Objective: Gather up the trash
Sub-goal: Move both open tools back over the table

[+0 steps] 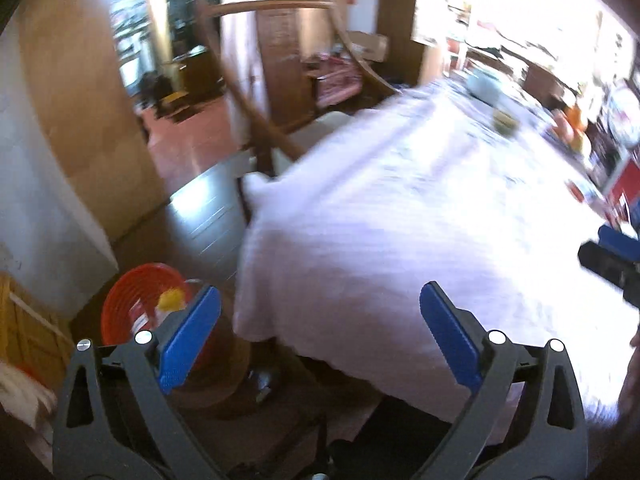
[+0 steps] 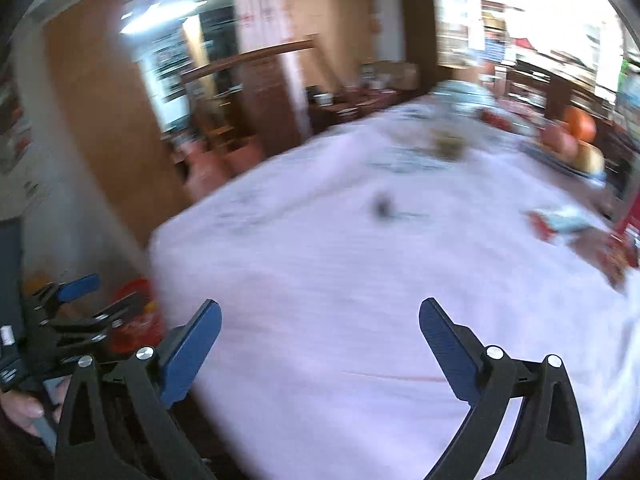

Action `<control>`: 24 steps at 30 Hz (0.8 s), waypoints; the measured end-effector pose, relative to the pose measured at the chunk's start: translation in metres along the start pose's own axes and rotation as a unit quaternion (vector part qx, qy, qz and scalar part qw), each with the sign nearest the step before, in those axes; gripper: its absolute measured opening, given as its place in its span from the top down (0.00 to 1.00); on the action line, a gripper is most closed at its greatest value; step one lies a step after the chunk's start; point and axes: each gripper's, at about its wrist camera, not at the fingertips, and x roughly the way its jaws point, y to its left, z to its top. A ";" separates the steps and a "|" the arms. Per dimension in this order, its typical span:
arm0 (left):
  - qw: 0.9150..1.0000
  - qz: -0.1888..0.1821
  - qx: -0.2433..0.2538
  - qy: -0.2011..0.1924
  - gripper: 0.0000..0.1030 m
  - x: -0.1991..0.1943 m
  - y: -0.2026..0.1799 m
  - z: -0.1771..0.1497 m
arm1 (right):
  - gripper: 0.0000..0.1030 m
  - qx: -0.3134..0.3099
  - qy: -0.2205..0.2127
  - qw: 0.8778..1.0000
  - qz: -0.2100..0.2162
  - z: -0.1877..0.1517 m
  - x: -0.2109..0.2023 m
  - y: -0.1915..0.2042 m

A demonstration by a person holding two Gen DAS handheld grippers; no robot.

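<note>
A: Where's the trash relative to the grippers?

B: Red bin (image 1: 136,304) sits on the floor at the near-left corner of the table (image 1: 380,240), something yellow (image 1: 172,300) already in it. Left gripper (image 1: 320,336) is just above and right of it, tilted down, over the corner of the cloth. Jaws wide, nothing between them.

A: And the right one?

B: Right gripper (image 2: 320,344) is over the tablecloth, jaws also spread, empty. Remaining scraps look like the red-and-pale wrapper (image 2: 560,222) far right on the table and a small dark bit (image 2: 382,206) mid-table. Blur is heavy, can't confirm what either is.

A: Which hand is nearer?

B: Right, I'd judge. The wrapper lies ahead and to its right; the dark bit is straight ahead, well apart from the fingertips. Wrapper's long axis looks roughly crosswise to the jaws. The bin is on the left hand's side.
</note>
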 end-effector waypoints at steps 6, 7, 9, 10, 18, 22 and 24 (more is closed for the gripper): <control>0.997 -0.026 0.074 -0.009 0.07 0.004 -0.082 0.009 | 0.06 0.069 -0.005 0.995 -0.077 -0.015 -0.014 -0.087; 0.996 -0.029 0.079 -0.009 0.07 0.006 -0.090 0.011 | 0.06 0.081 -0.006 0.993 -0.091 -0.018 -0.017 -0.102; 0.995 -0.036 0.091 -0.007 0.07 0.011 -0.109 0.014 | 0.06 0.098 -0.004 0.988 -0.120 -0.022 -0.018 -0.128; 0.994 -0.040 0.097 -0.006 0.07 0.015 -0.118 0.015 | 0.06 0.106 -0.003 0.985 -0.133 -0.025 -0.017 -0.139; 0.989 -0.065 0.133 0.002 0.07 0.028 -0.182 0.029 | 0.05 0.174 0.010 0.963 -0.203 -0.036 -0.022 -0.221; 0.988 -0.067 0.139 0.000 0.07 0.032 -0.201 0.035 | 0.05 0.226 0.009 0.945 -0.237 -0.037 -0.023 -0.265; 0.988 -0.065 0.142 -0.003 0.07 0.035 -0.208 0.039 | 0.05 0.243 0.009 0.941 -0.234 -0.034 -0.020 -0.281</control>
